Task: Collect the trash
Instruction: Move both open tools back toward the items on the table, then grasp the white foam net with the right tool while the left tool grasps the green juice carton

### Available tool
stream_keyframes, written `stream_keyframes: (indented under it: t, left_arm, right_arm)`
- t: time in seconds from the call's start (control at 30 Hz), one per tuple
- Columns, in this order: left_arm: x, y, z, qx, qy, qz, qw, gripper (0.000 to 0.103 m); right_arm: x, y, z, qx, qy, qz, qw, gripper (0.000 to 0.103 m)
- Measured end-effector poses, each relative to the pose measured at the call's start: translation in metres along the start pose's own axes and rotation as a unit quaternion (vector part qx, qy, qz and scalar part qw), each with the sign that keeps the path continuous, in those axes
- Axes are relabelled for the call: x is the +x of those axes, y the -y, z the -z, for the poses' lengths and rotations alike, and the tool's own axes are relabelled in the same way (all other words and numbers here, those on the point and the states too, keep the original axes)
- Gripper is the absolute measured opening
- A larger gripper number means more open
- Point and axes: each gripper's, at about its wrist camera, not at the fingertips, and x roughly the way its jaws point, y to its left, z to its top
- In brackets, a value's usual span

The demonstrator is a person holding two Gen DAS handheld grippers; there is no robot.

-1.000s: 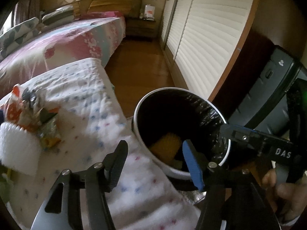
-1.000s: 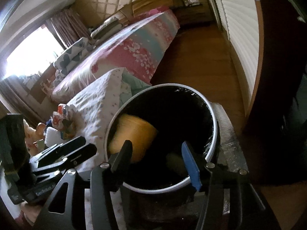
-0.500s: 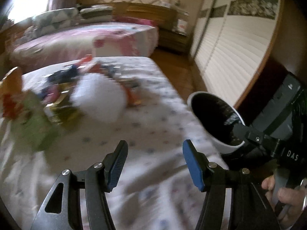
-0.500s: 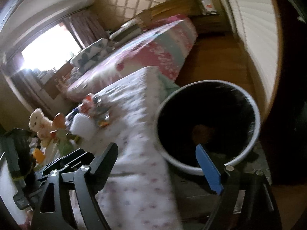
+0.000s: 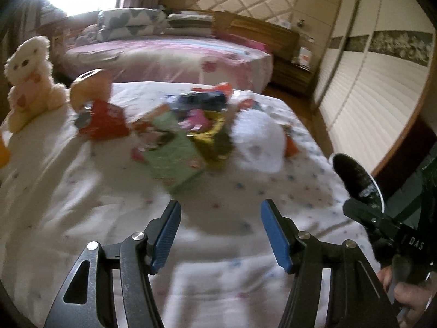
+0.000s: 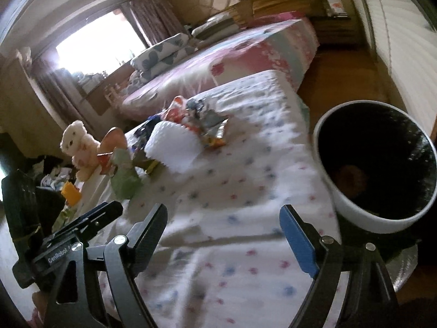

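Note:
A pile of trash lies on the white dotted cover (image 5: 109, 191): colourful wrappers (image 5: 202, 114), a green box (image 5: 174, 161) and a white foam piece (image 5: 256, 142). The pile also shows in the right wrist view, with the foam piece (image 6: 172, 147) and the wrappers (image 6: 202, 120). A white bin with a black liner (image 6: 352, 210) stands at the right edge; something orange lies inside. My left gripper (image 5: 220, 235) is open and empty, short of the pile. My right gripper (image 6: 224, 235) is open and empty, left of the bin.
A white teddy bear (image 5: 30, 76) and an orange toy (image 5: 90, 84) sit at the cover's far left. A pink bed (image 5: 169, 54) lies beyond. White slatted wardrobe doors (image 5: 368, 95) line the right side. The bin's rim (image 5: 379, 191) shows at right.
Both grippers have swung left from over the bin toward the trash pile. The orange item seen dropping into the bin a second ago now lies at its bottom. Both stay open.

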Motion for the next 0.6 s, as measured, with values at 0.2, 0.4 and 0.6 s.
stream_keyframes:
  t: [0.2, 0.4, 0.6]
  left_arm:
    - [-0.002, -0.025, -0.004, -0.025, 0.002, -0.022, 0.9994, 0.061]
    - [0.006, -0.037, -0.006, -0.042, -0.004, -0.022, 0.9989, 0.064]
    - [0.018, -0.036, -0.014, -0.038, -0.01, -0.013, 0.9991, 0.067]
  right_arm:
    - [0.014, -0.014, -0.001, -0.004, -0.006, -0.009, 1.0, 0.085]
    - [0.027, -0.025, -0.005, -0.012, -0.01, -0.015, 1.0, 0.085]
    - [0.04, -0.028, -0.013, -0.012, -0.013, -0.019, 1.0, 0.085]
